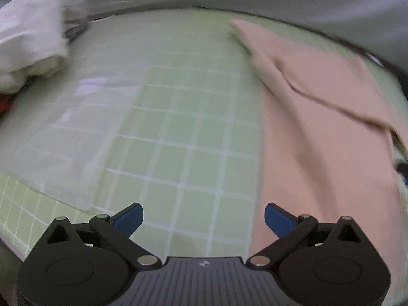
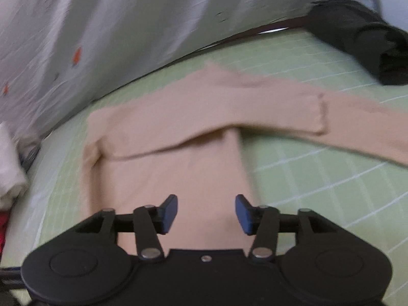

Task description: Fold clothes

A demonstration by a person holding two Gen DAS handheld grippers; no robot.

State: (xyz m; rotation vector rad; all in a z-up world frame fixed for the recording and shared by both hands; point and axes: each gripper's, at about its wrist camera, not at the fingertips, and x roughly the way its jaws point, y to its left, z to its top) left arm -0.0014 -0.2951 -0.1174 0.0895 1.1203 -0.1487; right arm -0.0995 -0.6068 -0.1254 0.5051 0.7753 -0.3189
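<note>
A peach long-sleeved top (image 2: 178, 158) lies flat on the green checked sheet (image 2: 318, 178). One sleeve is folded across its chest and the other sleeve (image 2: 369, 125) stretches out to the right. My right gripper (image 2: 206, 213) hangs open just above the top's lower part, nothing between its blue pads. In the left wrist view the same top (image 1: 318, 140) fills the right side. My left gripper (image 1: 204, 216) is open over bare sheet (image 1: 178, 153), its right pad at the garment's left edge.
A white folded cloth (image 1: 28, 43) sits at the far left, with something red (image 1: 3, 103) below it. A dark garment (image 2: 362, 38) lies at the bed's far right corner. A pale curtain or wall (image 2: 114, 25) runs behind the bed.
</note>
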